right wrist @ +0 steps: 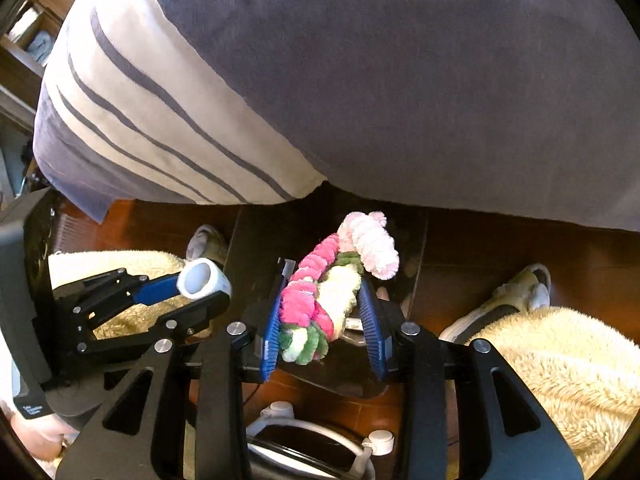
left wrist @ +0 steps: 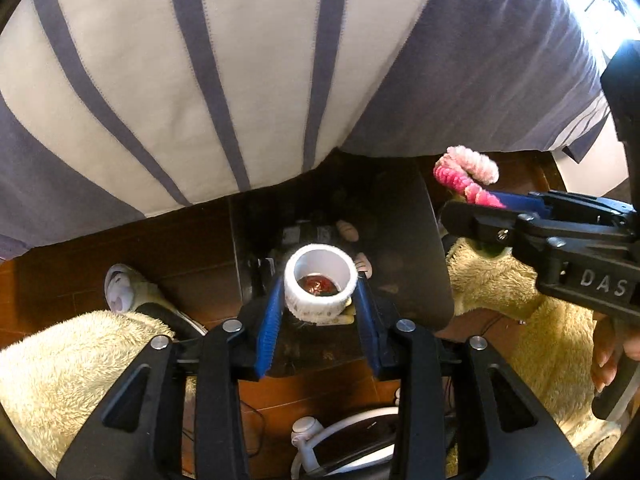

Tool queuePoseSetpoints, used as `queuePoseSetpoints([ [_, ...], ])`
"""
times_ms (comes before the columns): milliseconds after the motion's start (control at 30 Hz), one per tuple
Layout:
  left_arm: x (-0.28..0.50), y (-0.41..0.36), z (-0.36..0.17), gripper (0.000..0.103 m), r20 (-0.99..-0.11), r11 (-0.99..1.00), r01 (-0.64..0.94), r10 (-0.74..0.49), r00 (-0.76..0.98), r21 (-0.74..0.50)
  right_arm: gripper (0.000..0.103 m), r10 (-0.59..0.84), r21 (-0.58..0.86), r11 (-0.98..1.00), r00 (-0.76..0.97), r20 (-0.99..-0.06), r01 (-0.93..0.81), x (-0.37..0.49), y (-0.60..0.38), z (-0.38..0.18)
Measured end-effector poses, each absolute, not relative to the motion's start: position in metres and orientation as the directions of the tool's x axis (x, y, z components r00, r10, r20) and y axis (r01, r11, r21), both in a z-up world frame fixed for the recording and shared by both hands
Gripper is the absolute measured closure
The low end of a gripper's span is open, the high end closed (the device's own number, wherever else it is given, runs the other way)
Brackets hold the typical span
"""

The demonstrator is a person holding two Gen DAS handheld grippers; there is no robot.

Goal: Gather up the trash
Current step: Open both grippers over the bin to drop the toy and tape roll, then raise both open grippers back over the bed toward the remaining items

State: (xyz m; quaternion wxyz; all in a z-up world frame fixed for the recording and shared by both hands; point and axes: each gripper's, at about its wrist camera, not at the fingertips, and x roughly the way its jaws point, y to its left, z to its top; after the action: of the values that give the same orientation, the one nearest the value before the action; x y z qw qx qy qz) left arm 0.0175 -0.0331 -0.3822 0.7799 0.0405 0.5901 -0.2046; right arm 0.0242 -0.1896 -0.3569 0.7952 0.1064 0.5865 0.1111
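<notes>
Trash bin (left wrist: 400,240) under cup (left wrist: 320,280), left view

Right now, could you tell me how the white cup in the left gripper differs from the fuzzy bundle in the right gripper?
The white cup is rigid, round and plain; the fuzzy bundle is soft, long and pink, green and cream. The cup is hollow with dark residue inside; the bundle is solid twisted strands. The cup barely clears its gripper; the bundle sticks out well past its own. Both sit between blue pads above a dark bin.

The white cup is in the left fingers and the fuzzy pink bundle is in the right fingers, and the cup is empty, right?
Not quite: the white cup is not empty. The left wrist view shows something dark red at its bottom. The rest holds: the left gripper grips it, and the right gripper holds the fuzzy pink bundle.
</notes>
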Motion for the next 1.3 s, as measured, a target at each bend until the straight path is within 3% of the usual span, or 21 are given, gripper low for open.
queuePoseSetpoints([
  [67, 0.018, -0.033, -0.380, 0.054, -0.936, 0.915, 0.359, -0.274, 0.220, -0.183, 0.057, 0.304, 0.304, 0.951, 0.292, -0.907, -0.047, 0.025, -0.189, -0.356],
  [233, 0.020, -0.031, -0.374, 0.040, -0.936, 0.925, 0.342, -0.258, 0.239, -0.167, 0.049, 0.298, 0.304, 0.952, 0.315, -0.901, -0.031, 0.028, -0.197, -0.349],
  [400, 0.017, -0.017, -0.352, 0.023, -0.926, 0.942, 0.297, -0.243, 0.289, -0.154, 0.021, 0.307, 0.330, 0.944, 0.357, -0.882, 0.002, 0.021, -0.214, -0.332],
  [533, 0.014, -0.006, -0.315, 0.014, -0.897, 0.951, 0.287, -0.226, 0.379, -0.118, 0.019, 0.264, 0.298, 0.954, 0.424, -0.866, 0.014, 0.013, -0.225, -0.303],
  [633, 0.020, 0.002, -0.280, 0.012, -0.868, 0.957, 0.274, -0.217, 0.446, -0.098, 0.017, 0.254, 0.294, 0.956, 0.497, -0.830, 0.003, 0.014, -0.233, -0.266],
  [700, 0.027, 0.006, -0.255, 0.012, -0.850, 0.957, 0.273, -0.221, 0.478, -0.095, 0.010, 0.237, 0.280, 0.960, 0.539, -0.808, -0.002, 0.017, -0.237, -0.246],
  [967, 0.072, 0.006, -0.182, 0.012, -0.781, 0.955, 0.291, -0.226, 0.582, -0.060, 0.009, 0.163, 0.168, 0.984, 0.660, -0.734, -0.056, 0.066, -0.239, -0.170],
  [1300, 0.168, -0.003, -0.158, 0.013, -0.740, 0.958, 0.279, -0.231, 0.631, -0.061, 0.009, 0.168, 0.117, 0.986, 0.700, -0.694, -0.121, 0.175, -0.223, -0.132],
])
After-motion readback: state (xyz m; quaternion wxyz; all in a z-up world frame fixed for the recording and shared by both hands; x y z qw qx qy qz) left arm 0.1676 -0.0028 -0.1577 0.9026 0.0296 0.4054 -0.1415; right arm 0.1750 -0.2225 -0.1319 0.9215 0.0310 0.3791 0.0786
